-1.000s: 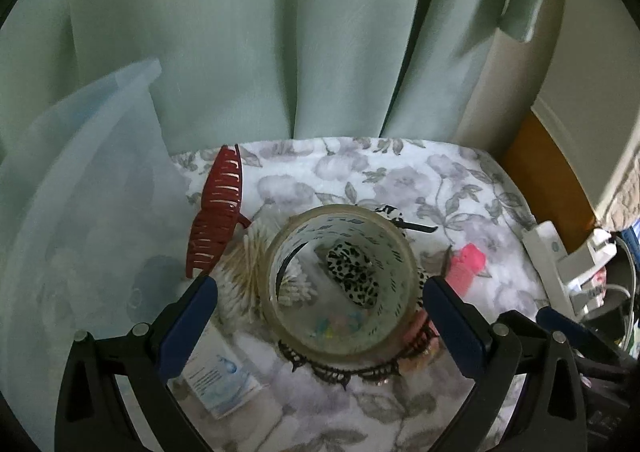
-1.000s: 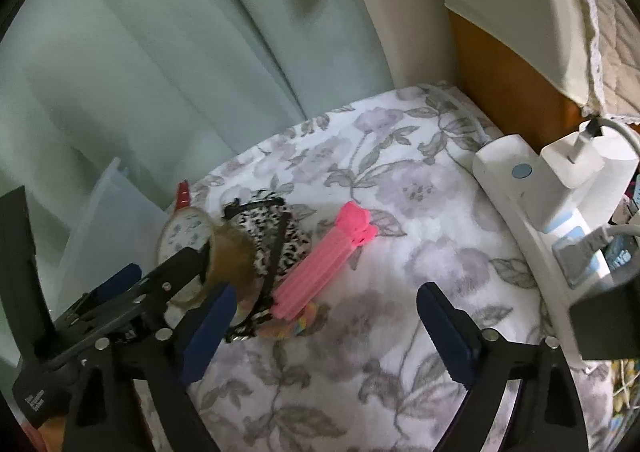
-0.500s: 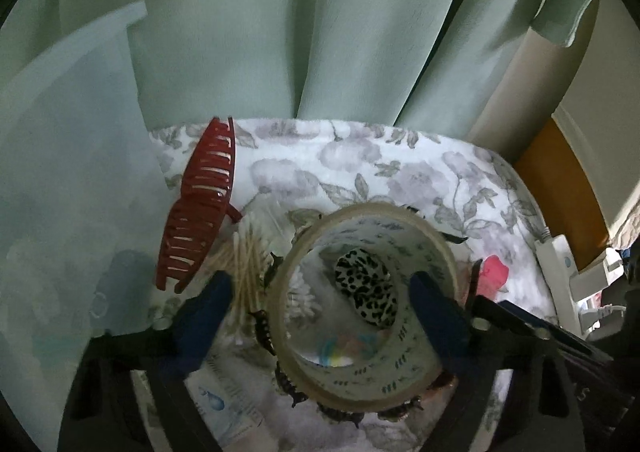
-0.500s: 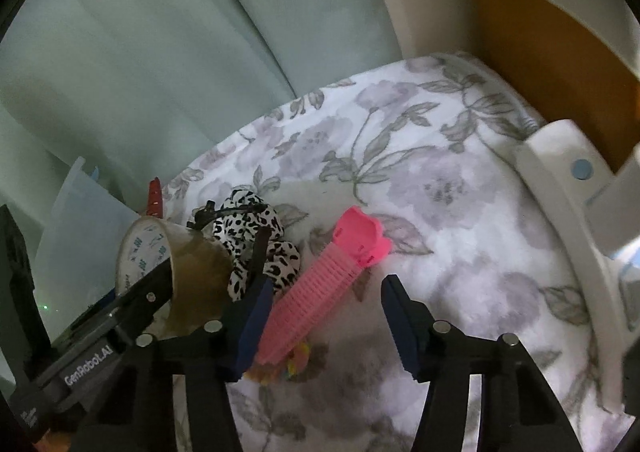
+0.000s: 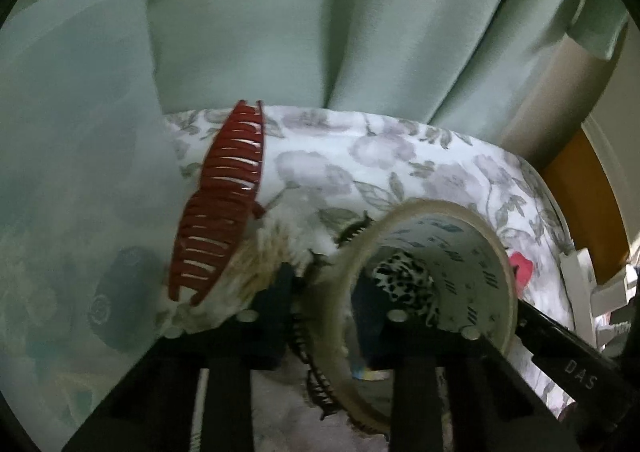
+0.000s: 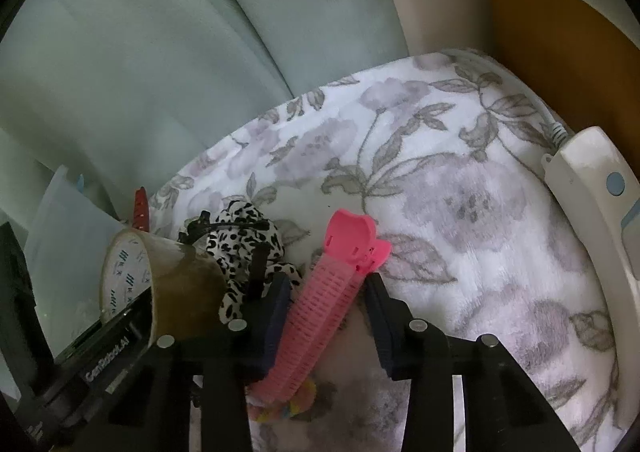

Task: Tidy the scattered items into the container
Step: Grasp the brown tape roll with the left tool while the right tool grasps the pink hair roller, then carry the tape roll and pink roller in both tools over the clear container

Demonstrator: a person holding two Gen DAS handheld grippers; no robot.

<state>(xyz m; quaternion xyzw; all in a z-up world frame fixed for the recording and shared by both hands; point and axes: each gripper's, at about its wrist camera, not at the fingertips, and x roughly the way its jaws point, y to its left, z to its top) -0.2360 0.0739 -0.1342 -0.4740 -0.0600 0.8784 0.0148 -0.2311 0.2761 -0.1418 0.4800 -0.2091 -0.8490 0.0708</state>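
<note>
In the left wrist view my left gripper (image 5: 326,284) is closing on the wall of a brown tape roll (image 5: 452,248). One finger is outside the roll, the other inside, and the roll stands tilted. A leopard-print scrunchie (image 5: 404,280) shows through its hole. A red claw clip (image 5: 224,204) lies against the translucent container (image 5: 80,152) on the left. In the right wrist view my right gripper (image 6: 326,282) is closing around a pink hair clip (image 6: 328,300). The left pad is against the clip and a narrow gap remains at the right pad.
Cotton swabs (image 5: 264,252) and a black toothed clip (image 5: 316,380) lie beside and under the roll on the floral cloth (image 6: 460,192). A colourful small item (image 6: 288,408) pokes out beneath the pink clip. A white power strip (image 6: 592,188) runs along the right edge. Green curtain (image 5: 320,12) hangs behind.
Both grippers came down and narrowed. The left went from straddling the whole tape roll to pinching its wall, and the roll tipped. The right drew in around the pink clip.
</note>
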